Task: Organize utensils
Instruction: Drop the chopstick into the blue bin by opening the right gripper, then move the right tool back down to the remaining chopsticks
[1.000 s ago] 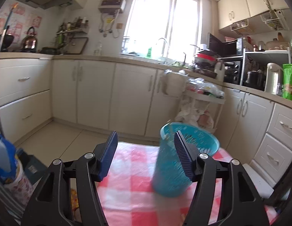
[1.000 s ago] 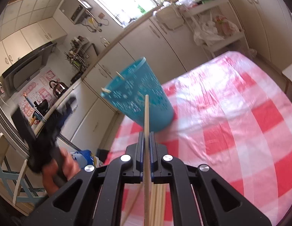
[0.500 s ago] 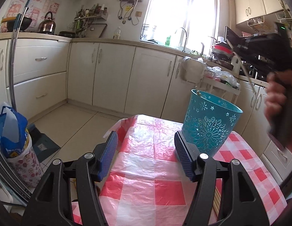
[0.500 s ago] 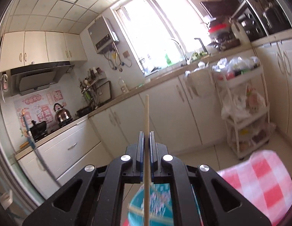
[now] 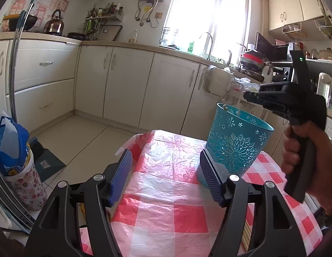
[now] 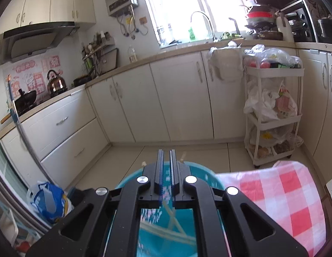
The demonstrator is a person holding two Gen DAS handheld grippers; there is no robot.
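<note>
A teal patterned utensil holder [image 5: 236, 145] stands on the red-and-white checked tablecloth [image 5: 166, 201]. My left gripper [image 5: 166, 169] is open and empty, low over the cloth just left of the holder. My right gripper [image 6: 166, 167] hovers directly above the holder's mouth [image 6: 166, 231], jaws slightly apart with nothing between them. Wooden chopsticks [image 6: 172, 220] lie inside the holder. In the left wrist view the right gripper [image 5: 249, 97] sits above the holder's rim, held by a hand. More chopstick ends [image 5: 245, 235] lie on the cloth by my left gripper's right finger.
Cream kitchen cabinets [image 5: 123, 85] run along the back wall. A white trolley with bags [image 6: 273, 111] stands to the right. A blue bag in a floral bin [image 5: 13, 160] stands on the floor to the left. The table edge [image 5: 131, 145] is near the holder.
My right gripper moved over the holder and let go of the chopstick, which now lies inside. The left gripper stayed open and shifted slightly.
</note>
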